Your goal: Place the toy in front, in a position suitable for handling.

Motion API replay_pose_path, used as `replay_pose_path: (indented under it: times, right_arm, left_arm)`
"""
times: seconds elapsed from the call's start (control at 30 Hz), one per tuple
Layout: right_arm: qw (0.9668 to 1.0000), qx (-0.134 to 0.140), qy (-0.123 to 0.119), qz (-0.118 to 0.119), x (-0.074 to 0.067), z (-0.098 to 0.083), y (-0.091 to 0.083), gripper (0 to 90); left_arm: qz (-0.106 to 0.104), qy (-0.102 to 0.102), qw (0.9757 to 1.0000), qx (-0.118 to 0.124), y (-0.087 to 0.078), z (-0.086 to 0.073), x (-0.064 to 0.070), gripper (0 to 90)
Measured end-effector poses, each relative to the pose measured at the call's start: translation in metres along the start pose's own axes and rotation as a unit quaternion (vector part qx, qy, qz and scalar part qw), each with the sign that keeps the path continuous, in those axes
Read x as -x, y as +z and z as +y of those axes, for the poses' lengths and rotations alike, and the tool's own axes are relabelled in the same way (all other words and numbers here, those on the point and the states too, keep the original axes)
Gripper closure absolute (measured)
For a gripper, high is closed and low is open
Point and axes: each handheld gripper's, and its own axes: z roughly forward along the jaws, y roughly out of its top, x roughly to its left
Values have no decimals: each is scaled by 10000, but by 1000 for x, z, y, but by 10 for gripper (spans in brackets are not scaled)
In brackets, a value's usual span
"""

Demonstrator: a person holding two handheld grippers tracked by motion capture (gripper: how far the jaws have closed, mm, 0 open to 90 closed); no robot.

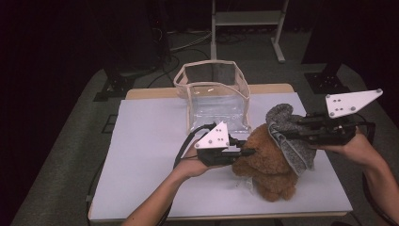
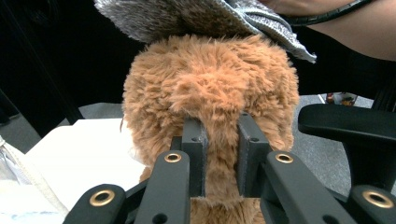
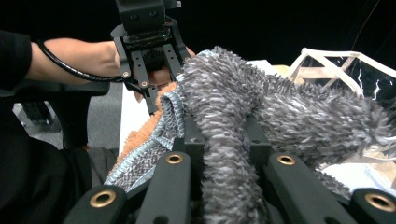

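A fluffy brown teddy bear (image 1: 263, 165) is sitting on the flat white worktop (image 1: 146, 155). The left claw (image 2: 220, 156) is pinching a tuft of its soft fur tight between its black jaws. Just above that claw, a shaggy grey cloth (image 3: 233, 107) with a ribbed edge is lying over the bear's round head. The right claw (image 3: 226, 149) is squeezing a thick fold of this cloth. Behind both claws, a clear plastic bag (image 1: 216, 99) with cream trim is standing open.

A brown plush bear (image 1: 266, 167) sits upright on the table's right half, its fur pinched from the left. A shaggy grey cloth (image 1: 288, 134), trimmed with a woven edge, drapes over its head, bunched and lifted at one fold.
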Motion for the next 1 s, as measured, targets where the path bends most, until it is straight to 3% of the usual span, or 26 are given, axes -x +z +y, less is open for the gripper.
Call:
replay_pose_path:
  times: [0.1, 0.27, 0.33, 0.47, 0.57, 0.67, 0.73, 0.77, 0.87, 1.0]
  right_arm:
    - [10000, -40, -8, -47, -1, 0, 3, 764]
    - [9994, -305, -166, -30, -5, 7, 24, 765]
    - [9990, -379, -239, 20, -6, 11, 33, 765]
    - [9968, -624, -502, 49, -11, 21, 54, 764]
    - [9977, -480, -467, 74, -8, 20, 52, 763]
    - [9994, -196, -265, 124, -4, 14, 45, 764]
    - [9996, -192, -197, 98, -3, 11, 46, 764]
    - [9994, -243, -238, 78, -4, 11, 49, 764]
    - [9984, -385, -396, 150, -9, 17, 60, 763]
    - [9969, -476, -592, 217, -14, 25, 68, 759]
  left_arm:
    - [9, 34, 10000, -74, -2, 0, -1, 746]
    - [-27, 31, 9997, -234, -11, 3, -2, 501]
    - [98, 109, 9994, -299, -13, 6, -1, 461]
    - [200, 110, 9983, -530, -18, 4, -1, 569]
    - [190, 59, 9981, -588, -22, -3, -2, 605]
    - [154, 33, 9980, -609, -22, -6, -2, 588]
    - [159, -4, 9988, -472, -25, -3, -4, 521]
    - [177, -29, 9991, -393, -27, 0, -5, 488]
    - [179, 73, 9986, -502, -28, 7, -4, 441]
    - [70, 10, 9974, -723, -26, 5, -3, 478]
